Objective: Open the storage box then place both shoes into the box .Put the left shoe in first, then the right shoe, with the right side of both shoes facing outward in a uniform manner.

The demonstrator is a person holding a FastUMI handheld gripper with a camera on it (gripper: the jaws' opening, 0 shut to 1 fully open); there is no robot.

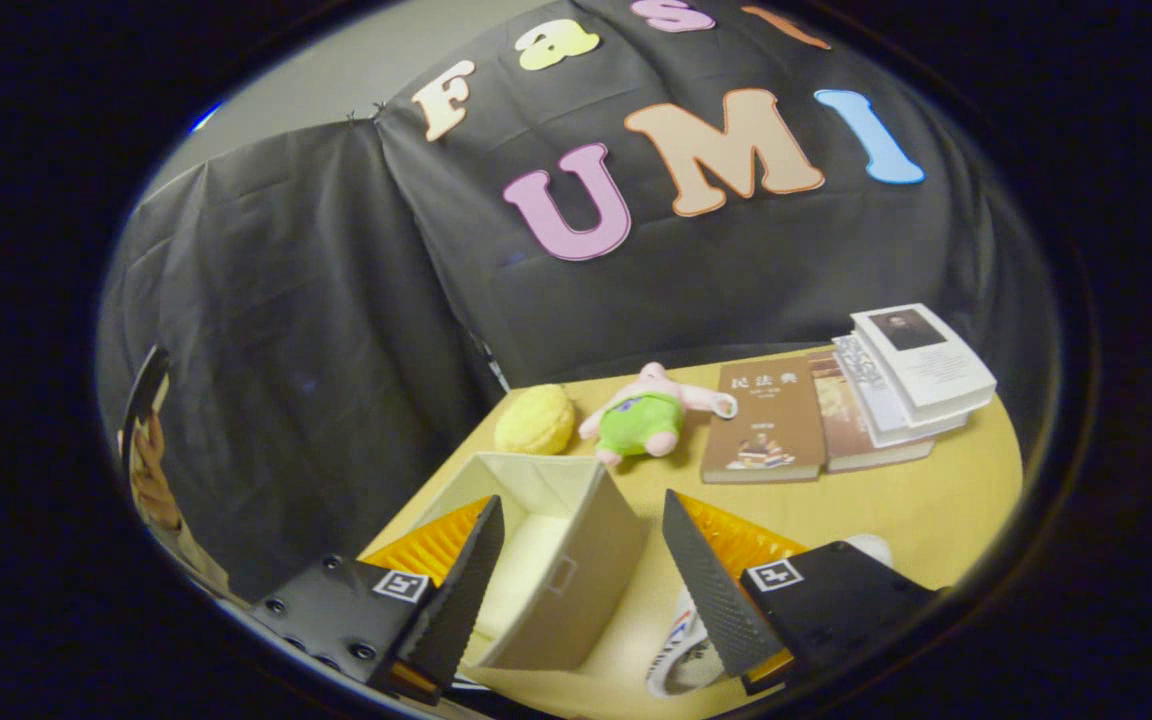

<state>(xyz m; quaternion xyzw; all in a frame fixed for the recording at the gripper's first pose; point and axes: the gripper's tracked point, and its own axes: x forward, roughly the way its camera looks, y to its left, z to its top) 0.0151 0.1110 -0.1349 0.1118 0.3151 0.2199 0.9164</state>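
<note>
Gripper (576,590): fingers spread wide, nothing between the pads, nothing gripped. It hangs above the near part of a tan wooden table (946,500), view tilted.

Between the fingers, slightly toward the left one: a cream fabric storage box (576,560), square, soft-walled, open at the top. Inside looks pale and bare as far as can be seen; part of the interior is hidden behind the left finger (466,590). A small pull tab sits on the wall facing the right finger. The box stands near the table's left edge.

Just under the right finger (711,590), at the near edge of the table: a white shoe (681,650) with red and blue markings, mostly covered by the finger; which shoe of the pair cannot be told. A second pale rounded shape (868,547) peeks out beyond the right finger's housing; too little visible to identify.

Beyond the box, toward the far edge: a yellow round plush (534,420) near the far left corner, touching or just beside a pink plush toy in green shorts (648,415), lying down.

To its right: a brown paperback book (766,420) lying flat, then a fanned stack of books (901,385), white-covered one on top, at the far right corner.

Left of the table, partly seen: a person's hand (151,470).
</note>
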